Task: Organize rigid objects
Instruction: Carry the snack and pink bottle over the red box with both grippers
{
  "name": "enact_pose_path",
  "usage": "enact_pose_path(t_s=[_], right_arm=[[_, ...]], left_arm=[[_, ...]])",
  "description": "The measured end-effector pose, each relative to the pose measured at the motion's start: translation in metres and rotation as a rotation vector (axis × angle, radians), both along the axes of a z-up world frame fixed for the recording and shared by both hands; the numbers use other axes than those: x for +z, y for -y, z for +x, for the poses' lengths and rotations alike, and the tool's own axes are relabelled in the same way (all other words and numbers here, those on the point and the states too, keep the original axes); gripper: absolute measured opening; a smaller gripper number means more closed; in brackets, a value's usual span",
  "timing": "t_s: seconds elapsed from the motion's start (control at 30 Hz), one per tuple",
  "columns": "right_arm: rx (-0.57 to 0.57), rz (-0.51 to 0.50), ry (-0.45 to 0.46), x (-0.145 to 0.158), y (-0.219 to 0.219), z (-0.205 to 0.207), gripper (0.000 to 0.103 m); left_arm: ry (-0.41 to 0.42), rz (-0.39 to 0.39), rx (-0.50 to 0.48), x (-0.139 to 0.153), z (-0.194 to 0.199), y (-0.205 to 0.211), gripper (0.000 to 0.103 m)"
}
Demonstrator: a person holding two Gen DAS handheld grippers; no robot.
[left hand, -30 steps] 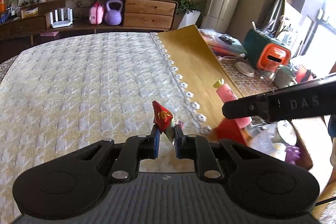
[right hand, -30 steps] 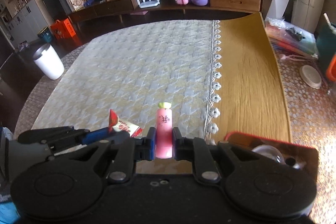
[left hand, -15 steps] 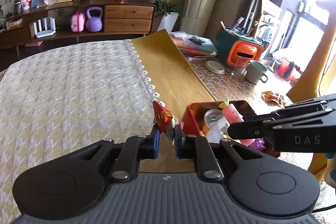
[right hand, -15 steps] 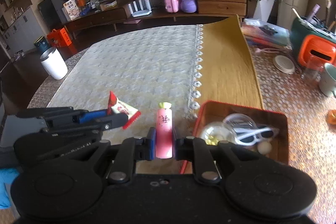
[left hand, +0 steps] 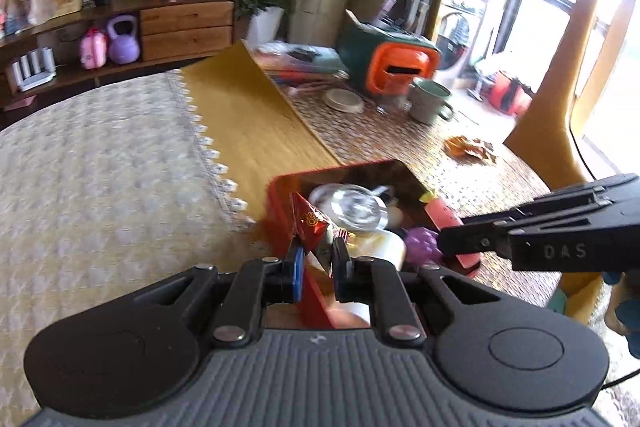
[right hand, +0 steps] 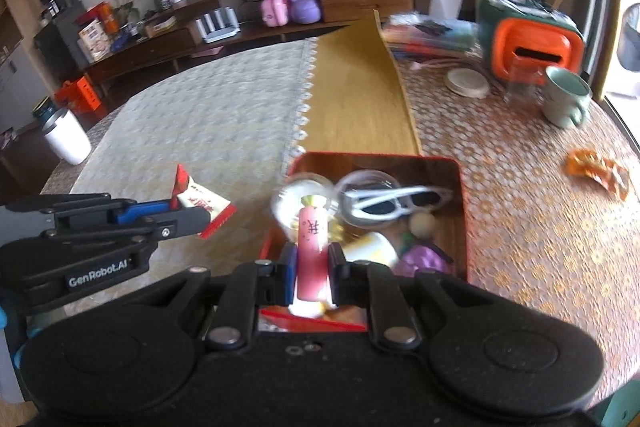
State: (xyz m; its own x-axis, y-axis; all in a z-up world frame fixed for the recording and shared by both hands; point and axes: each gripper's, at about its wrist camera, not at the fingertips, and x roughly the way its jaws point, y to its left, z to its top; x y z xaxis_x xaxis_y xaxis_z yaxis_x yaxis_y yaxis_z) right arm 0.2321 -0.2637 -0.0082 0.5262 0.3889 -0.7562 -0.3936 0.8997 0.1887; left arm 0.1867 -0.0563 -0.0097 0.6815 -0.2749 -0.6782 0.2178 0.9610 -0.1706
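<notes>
a: grip check, left hand-held gripper (left hand: 314,259)?
b: you're pinching the red snack packet (left hand: 308,225) beside the red tin (right hand: 460,211).
a: right hand-held gripper (right hand: 312,273)?
b: you're clamping the pink tube (right hand: 311,239) over it.

The red tin box (right hand: 460,187) looks like glossy metal, mirror-shiny inside. The quilted cream tablecloth (right hand: 208,131) is matt, bumpy fabric, next to a smooth yellow wood-grain mat (right hand: 356,95). The red snack packet (left hand: 310,225) is crinkly, shiny foil. The pink tube toy (right hand: 311,247) looks like smooth plastic.
</notes>
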Motion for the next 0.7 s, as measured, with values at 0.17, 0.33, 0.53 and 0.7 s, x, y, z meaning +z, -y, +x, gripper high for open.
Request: enact_pose_path(t_s=[0.17,0.33,0.53,0.7], right_arm=[[-0.043,-0.004,-0.014,-0.010,0.022,0.001,0.014],[-0.083,-0.010,-0.033,-0.026,0.040,0.003,0.014],[-0.114,-0.011,-0.043,-0.040,0.052,0.007,0.014],[-0.117,-0.015,-0.038,-0.046,0.054,0.011,0.014]], left_arm=[[-0.014,0.014,-0.073,-0.005,0.002,0.027,0.014],[-0.003,0.032,-0.143,0.002,0.013,0.053,0.014],[-0.010,0.093,-0.197,0.002,0.042,0.090,0.014],[-0.047,0.125,-0.225,-0.004,0.072,0.117,0.014]])
